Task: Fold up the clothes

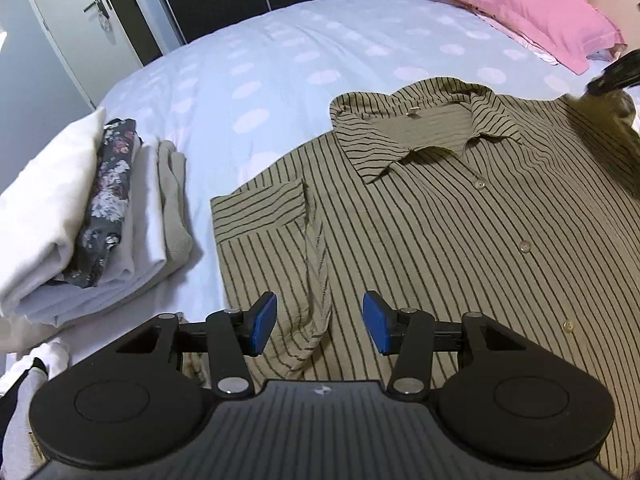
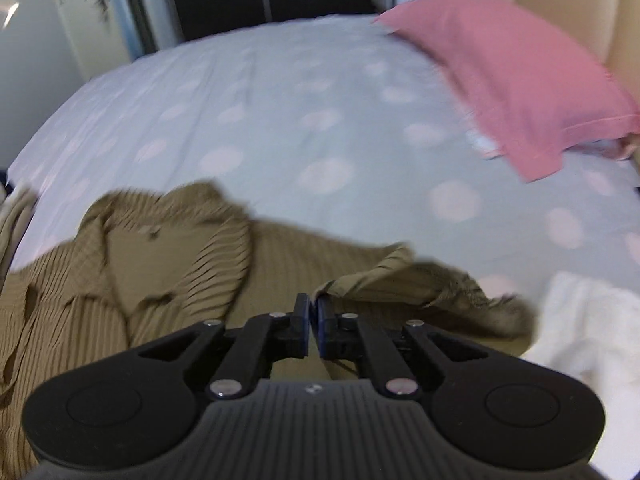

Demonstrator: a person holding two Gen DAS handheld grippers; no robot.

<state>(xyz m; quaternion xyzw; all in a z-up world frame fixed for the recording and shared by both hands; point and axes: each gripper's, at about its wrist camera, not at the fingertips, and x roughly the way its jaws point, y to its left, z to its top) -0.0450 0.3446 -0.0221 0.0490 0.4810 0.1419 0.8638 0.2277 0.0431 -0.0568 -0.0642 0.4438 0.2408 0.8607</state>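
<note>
A bedroom in a home is shown. Most of both views is filled by a bed [image 1: 304, 52] covered with a pale blue sheet dotted in pink, and a pink pillow [image 1: 532, 8] is laid at its head. A stack of folded clothes [image 1: 92, 216] (white, floral, beige) is set near the edge. A door with a lever handle [image 1: 96, 2] is seen behind.
</note>
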